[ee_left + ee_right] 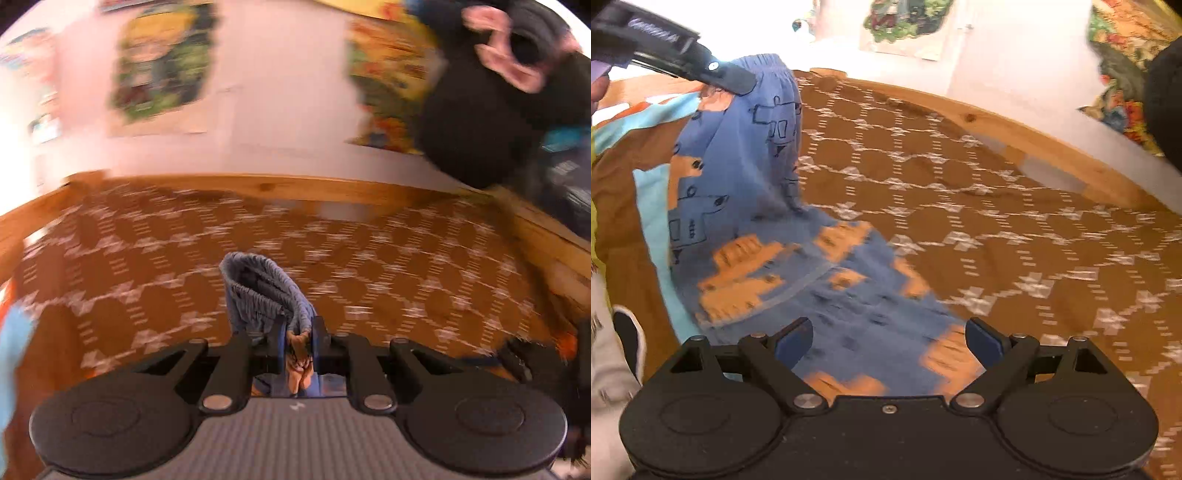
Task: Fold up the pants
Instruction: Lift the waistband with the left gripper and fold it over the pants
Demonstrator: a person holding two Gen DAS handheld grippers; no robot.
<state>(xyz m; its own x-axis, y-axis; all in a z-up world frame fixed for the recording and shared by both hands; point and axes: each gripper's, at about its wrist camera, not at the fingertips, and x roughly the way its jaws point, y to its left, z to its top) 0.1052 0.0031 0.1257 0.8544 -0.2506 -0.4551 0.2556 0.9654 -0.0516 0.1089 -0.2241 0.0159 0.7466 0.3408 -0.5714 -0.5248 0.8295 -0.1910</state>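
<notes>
Right gripper [888,345], jaws wide and holding nothing, hovers over the near end of the pants [827,266], whose long axis runs far-left up to the waistband, apparently pinched closed in the left gripper [297,334], above the bedspread [997,206].

Brown bedspread [1015,221] with a white diamond pattern covers the bed, wooden frame [295,188] along the far edge. Colourful posters [162,62] on the pale wall behind. A light blue cloth [653,206] lies near the left edge.
</notes>
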